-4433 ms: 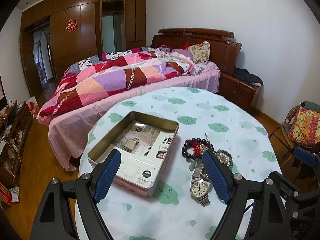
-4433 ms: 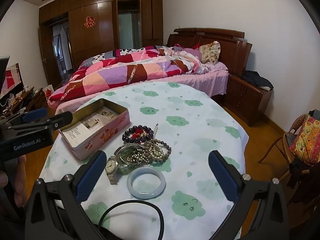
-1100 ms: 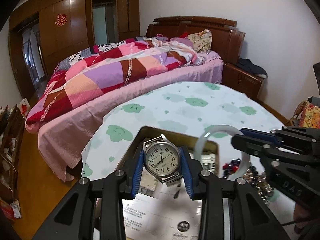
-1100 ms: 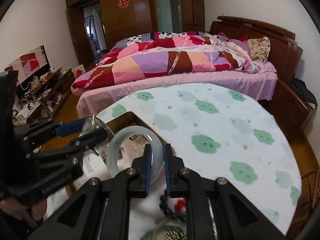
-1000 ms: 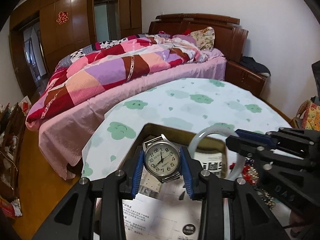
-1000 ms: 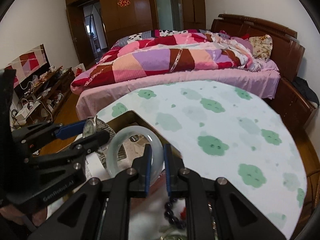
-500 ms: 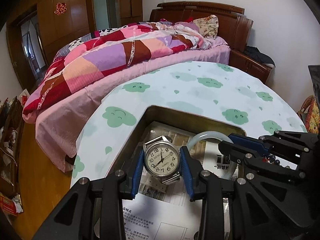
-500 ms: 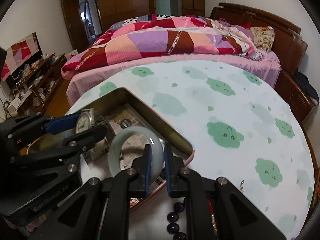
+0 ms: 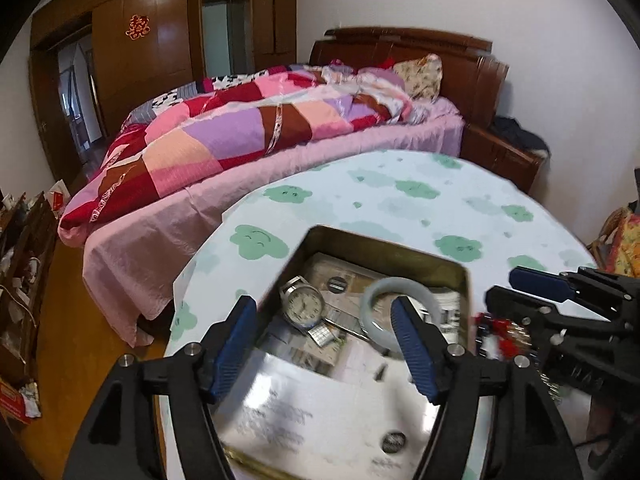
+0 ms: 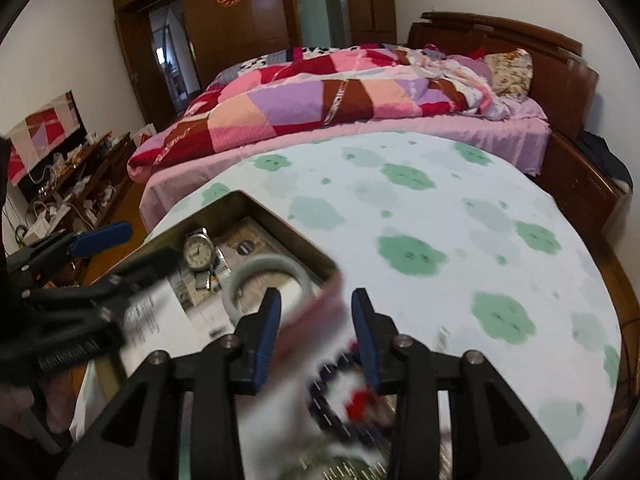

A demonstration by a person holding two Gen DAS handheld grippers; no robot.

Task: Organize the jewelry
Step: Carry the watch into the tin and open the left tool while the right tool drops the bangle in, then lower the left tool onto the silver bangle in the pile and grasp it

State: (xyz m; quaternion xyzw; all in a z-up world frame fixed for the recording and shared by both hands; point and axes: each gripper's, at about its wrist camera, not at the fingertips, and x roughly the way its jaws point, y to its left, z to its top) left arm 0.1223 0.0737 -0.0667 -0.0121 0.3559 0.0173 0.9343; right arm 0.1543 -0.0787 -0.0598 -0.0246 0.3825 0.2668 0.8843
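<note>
Only right wrist shows bead bracelet (image 10: 340, 384) clearly

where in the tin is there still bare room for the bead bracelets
The near half of the tin is free, only printed paper lining it, between both open tools. The far end is crowded: watch in the far left corner, jade bangle beside it. The cloud tablecloth beyond the tin is also bare.
</note>
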